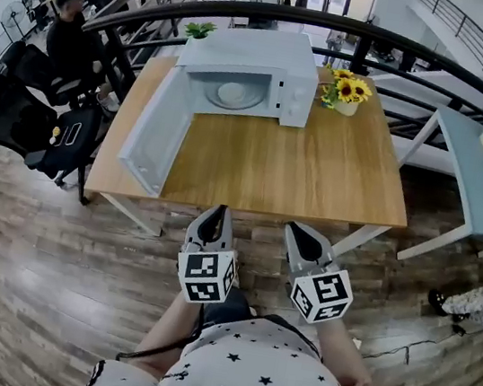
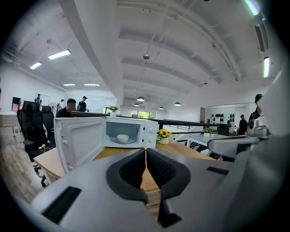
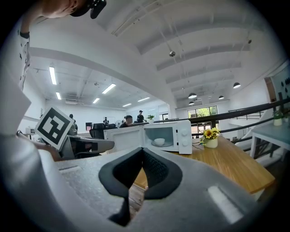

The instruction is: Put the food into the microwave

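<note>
A white microwave (image 1: pixel 251 75) stands at the back of the wooden table (image 1: pixel 317 172), its door (image 1: pixel 155 133) swung wide open to the left. A white bowl (image 1: pixel 232 93) sits on the turntable inside; it also shows as the bowl (image 2: pixel 122 137) in the left gripper view and the bowl (image 3: pixel 159 141) in the right gripper view. Both grippers hover off the table's near edge, over the floor. My left gripper (image 1: pixel 216 215) (image 2: pixel 145 152) is shut with nothing in it. My right gripper (image 1: pixel 301 233) (image 3: pixel 142 152) is shut and empty too.
A pot of sunflowers (image 1: pixel 347 91) stands right of the microwave. A pale blue table (image 1: pixel 480 180) is to the right, black office chairs (image 1: pixel 19 107) to the left. A dark railing (image 1: pixel 401 45) runs behind the table, with people seated beyond it.
</note>
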Available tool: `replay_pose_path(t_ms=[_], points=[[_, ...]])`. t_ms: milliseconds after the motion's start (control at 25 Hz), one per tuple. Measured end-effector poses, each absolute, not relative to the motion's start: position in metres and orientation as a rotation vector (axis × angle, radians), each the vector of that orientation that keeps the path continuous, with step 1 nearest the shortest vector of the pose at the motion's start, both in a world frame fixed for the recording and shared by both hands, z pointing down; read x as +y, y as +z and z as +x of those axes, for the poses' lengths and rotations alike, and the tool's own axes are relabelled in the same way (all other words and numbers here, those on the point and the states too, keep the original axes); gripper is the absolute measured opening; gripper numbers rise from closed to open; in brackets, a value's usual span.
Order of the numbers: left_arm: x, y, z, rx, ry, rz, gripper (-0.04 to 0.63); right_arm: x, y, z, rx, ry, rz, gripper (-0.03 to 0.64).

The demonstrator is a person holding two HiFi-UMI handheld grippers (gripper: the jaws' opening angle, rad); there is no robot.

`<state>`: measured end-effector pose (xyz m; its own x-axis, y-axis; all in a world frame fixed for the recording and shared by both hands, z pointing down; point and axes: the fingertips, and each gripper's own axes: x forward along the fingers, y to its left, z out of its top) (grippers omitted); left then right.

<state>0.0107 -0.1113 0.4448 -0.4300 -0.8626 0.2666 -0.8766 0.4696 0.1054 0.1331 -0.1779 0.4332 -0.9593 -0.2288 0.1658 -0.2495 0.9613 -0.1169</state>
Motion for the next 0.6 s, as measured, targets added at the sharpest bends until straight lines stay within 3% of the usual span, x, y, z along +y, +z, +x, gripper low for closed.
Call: replay_pose_path(t_ms=[600], points=[[-0.071, 0.443, 0.026, -2.431, 0.046, 1.519, 0.005, -0.141, 0.436, 0.146, -2.963, 0.134, 0.371, 0.005]])
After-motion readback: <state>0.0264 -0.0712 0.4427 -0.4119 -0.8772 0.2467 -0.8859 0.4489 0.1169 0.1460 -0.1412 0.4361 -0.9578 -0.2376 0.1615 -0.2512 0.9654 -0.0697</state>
